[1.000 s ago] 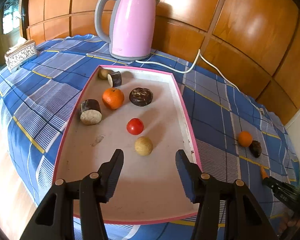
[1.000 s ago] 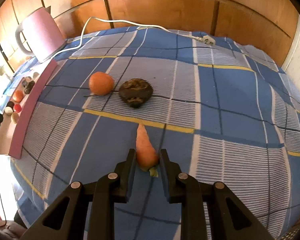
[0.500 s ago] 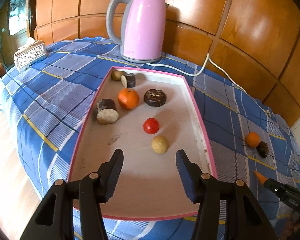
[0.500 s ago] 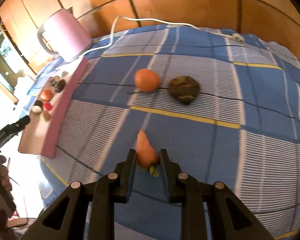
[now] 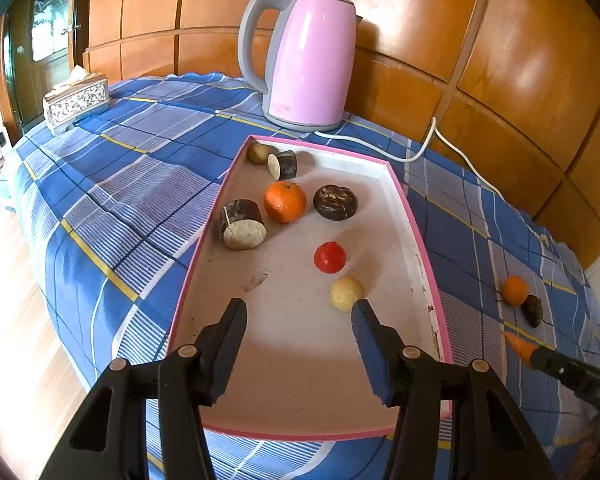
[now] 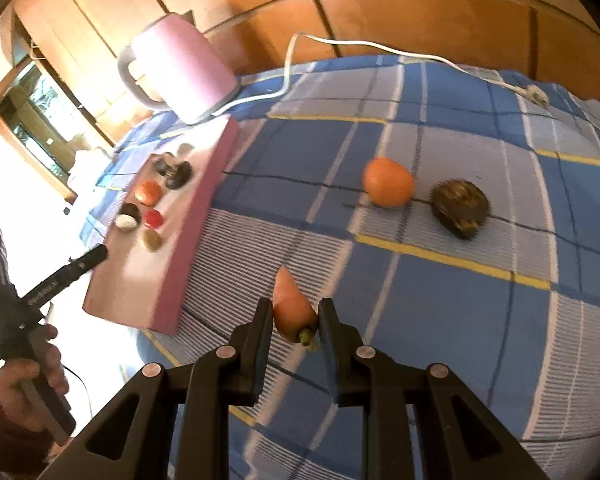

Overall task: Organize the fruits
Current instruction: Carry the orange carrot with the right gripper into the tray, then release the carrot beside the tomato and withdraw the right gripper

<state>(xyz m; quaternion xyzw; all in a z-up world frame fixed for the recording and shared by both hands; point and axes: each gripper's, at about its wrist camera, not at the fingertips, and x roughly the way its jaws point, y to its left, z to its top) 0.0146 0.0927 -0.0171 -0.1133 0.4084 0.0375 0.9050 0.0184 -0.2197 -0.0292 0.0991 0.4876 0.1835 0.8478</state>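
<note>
Left wrist: seven pieces in tray (image 5: 416, 240) — left gripper (image 5: 298, 330) parted, empty.

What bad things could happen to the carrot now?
The right gripper pinches the carrot only near its stem end, so the pointed tip sticks out and it might twist or slip loose on the way. The pink tray has a raised wall, so a low carrot could bump it. The left gripper hangs open over the tray's near end, so the two could knock together there.
</note>
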